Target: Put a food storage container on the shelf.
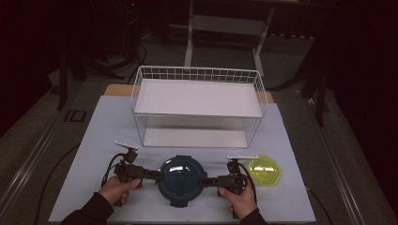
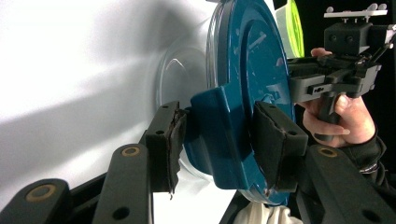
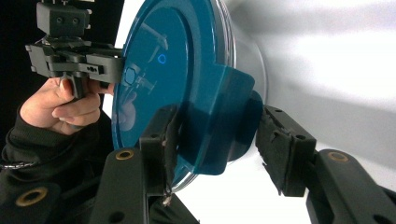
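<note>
A round clear container with a dark teal lid [image 1: 180, 176] sits on the white table near its front edge. My left gripper [image 1: 157, 174] comes in level from the left. In the left gripper view its jaws [image 2: 224, 130] are closed on the lid's left clip [image 2: 219, 144], one pad on each side. From the right my right gripper [image 1: 202, 182] meets the opposite clip [image 3: 224, 121]. The right gripper view has the jaws [image 3: 217, 135] around that clip, with both pads against it. A hand holds each gripper.
A yellow-green round lid or dish [image 1: 265, 169] lies just right of my right gripper. Behind the container stands a white two-level wire basket shelf [image 1: 197, 75]. Bare white table [image 1: 94, 140] spreads out to the left.
</note>
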Motion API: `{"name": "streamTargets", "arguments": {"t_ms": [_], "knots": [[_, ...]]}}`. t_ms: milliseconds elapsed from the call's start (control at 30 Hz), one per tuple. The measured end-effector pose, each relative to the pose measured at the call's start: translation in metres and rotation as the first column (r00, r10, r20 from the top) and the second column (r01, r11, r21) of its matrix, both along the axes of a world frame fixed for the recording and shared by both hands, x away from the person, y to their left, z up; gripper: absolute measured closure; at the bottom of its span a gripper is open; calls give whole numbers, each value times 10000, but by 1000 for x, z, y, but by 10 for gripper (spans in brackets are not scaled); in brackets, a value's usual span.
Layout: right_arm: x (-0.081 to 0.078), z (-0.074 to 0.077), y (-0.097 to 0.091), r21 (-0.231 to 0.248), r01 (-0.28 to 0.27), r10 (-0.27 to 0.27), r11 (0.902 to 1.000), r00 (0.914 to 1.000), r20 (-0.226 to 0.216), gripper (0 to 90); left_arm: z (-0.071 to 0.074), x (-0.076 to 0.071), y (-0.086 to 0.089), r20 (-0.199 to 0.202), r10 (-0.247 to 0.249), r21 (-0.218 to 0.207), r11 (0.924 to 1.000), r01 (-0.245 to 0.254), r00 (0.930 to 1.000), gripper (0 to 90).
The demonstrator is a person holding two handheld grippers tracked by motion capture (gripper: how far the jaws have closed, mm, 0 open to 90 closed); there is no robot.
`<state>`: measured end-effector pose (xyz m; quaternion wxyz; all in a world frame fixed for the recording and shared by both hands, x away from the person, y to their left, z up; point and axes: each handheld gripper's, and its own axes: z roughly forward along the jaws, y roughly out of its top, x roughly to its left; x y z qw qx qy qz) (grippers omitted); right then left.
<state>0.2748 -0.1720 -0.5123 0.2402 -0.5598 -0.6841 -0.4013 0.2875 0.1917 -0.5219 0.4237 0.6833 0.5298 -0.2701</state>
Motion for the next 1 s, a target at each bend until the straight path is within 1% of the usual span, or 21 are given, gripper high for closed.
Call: {"name": "streamTargets", "arguments": {"t_ms": [33,100,267,333,367,467,500,600,733,867,1000], "knots": [[0,0,0,35,5,-5,10000,10000,-42,494,0,0,0,-1,2,-7,10000,-2,10000,529],[2,-3,-2,282,46,-38,9996,9996,-279,503,0,-1,0,1,19,12,10000,-19,10000,530],[6,-8,-4,742,34,17,9972,9977,-684,514,0,-1,0,-49,24,3,10000,-24,10000,530],[6,-9,-5,813,75,-8,9967,9966,-823,516,0,-2,0,-100,123,-19,9999,-124,9999,530],[5,-9,-4,794,124,-60,9968,9967,-807,517,0,-3,0,-83,238,-54,9997,-238,9997,531],[4,-7,-4,693,151,-99,9975,9971,-754,523,3,-8,-1,107,333,24,9994,-333,9994,535],[3,-6,-4,680,161,-110,9976,9972,-740,527,4,-9,-1,112,369,67,9993,-370,9993,537],[1,-3,-3,544,142,-108,9984,9980,-620,534,8,-13,-1,205,370,216,9991,-374,9991,543],[-2,0,-3,454,109,-89,9989,9991,-426,540,11,-17,-2,335,431,243,9987,-439,9985,550],[-6,4,-2,338,9,-1,9994,9997,-236,547,15,-19,-3,444,289,337,9990,-304,9986,556],[-8,8,-2,214,-78,78,9997,10000,20,550,18,-21,-4,601,376,377,9985,-399,9975,561]]}}
